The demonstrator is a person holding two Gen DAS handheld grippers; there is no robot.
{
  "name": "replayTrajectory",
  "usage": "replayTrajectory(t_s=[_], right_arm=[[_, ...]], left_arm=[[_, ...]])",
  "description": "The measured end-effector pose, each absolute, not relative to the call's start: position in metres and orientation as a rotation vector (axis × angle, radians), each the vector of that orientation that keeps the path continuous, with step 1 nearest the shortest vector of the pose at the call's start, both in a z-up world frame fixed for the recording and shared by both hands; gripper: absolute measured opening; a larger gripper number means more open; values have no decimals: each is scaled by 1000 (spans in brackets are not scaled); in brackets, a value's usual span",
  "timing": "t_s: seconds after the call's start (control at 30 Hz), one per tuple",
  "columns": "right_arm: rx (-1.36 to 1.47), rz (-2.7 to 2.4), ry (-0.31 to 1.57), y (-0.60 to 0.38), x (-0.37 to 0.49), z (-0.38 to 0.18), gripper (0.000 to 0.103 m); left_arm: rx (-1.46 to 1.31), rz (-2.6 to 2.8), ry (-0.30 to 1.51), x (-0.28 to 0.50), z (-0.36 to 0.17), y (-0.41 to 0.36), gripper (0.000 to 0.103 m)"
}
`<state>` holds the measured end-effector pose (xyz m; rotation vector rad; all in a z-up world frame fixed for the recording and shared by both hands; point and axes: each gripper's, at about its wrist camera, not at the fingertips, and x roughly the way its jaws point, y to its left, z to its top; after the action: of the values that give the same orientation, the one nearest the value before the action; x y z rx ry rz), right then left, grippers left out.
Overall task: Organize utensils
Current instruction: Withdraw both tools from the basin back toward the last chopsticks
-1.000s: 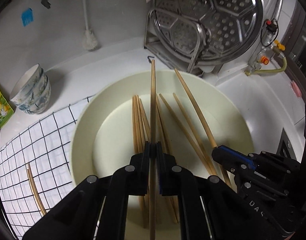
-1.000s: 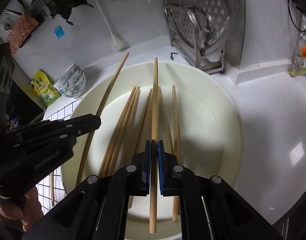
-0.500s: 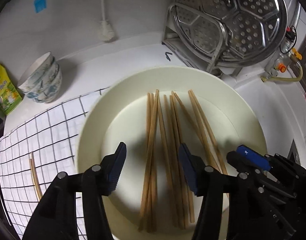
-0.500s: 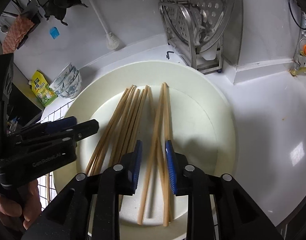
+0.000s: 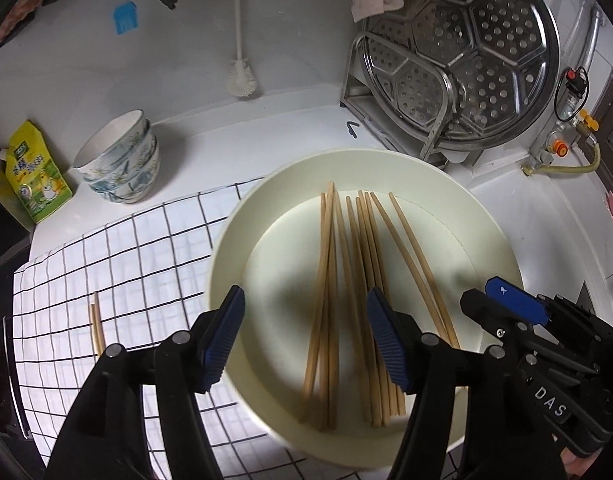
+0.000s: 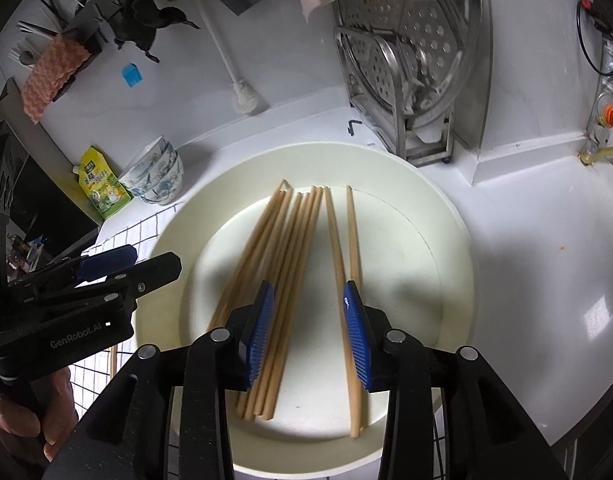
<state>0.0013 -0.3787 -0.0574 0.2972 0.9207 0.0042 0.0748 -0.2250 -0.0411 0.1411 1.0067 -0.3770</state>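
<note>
Several wooden chopsticks (image 5: 330,280) (image 6: 290,264) lie side by side in a wide cream bowl (image 5: 494,240) (image 6: 454,240). My left gripper (image 5: 304,340) hovers over the bowl's near side, its jaws opening with nothing held; chopsticks lie below the gap. My right gripper (image 6: 308,332) hangs above the bowl too, jaws opening and empty, two chopsticks (image 6: 346,248) lying under its right pad. The right gripper (image 5: 514,308) shows at the lower right of the left wrist view. The left gripper (image 6: 118,268) shows at the left of the right wrist view. A separate chopstick pair (image 5: 96,328) lies on the checked cloth (image 5: 118,264).
A stack of patterned bowls (image 5: 120,160) and a yellow-green pouch (image 5: 30,172) stand at the back left. A steel rack with a perforated steamer tray (image 5: 458,60) stands behind the bowl. A white brush (image 5: 240,76) leans on the wall. A person's hand (image 6: 22,420) grips the left tool.
Both grippers were shut on a chopstick each; both let go and their jaws spread. The released chopsticks now lie in the bowl. The left gripper pulled back and up.
</note>
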Motion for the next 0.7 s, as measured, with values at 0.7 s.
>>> replayTrajectory(t_s=[0.7], right_arm=[[227,6,887,-323,-20,-20,42]], left_arm=[[70,-341,934,54,-6,-152,70]])
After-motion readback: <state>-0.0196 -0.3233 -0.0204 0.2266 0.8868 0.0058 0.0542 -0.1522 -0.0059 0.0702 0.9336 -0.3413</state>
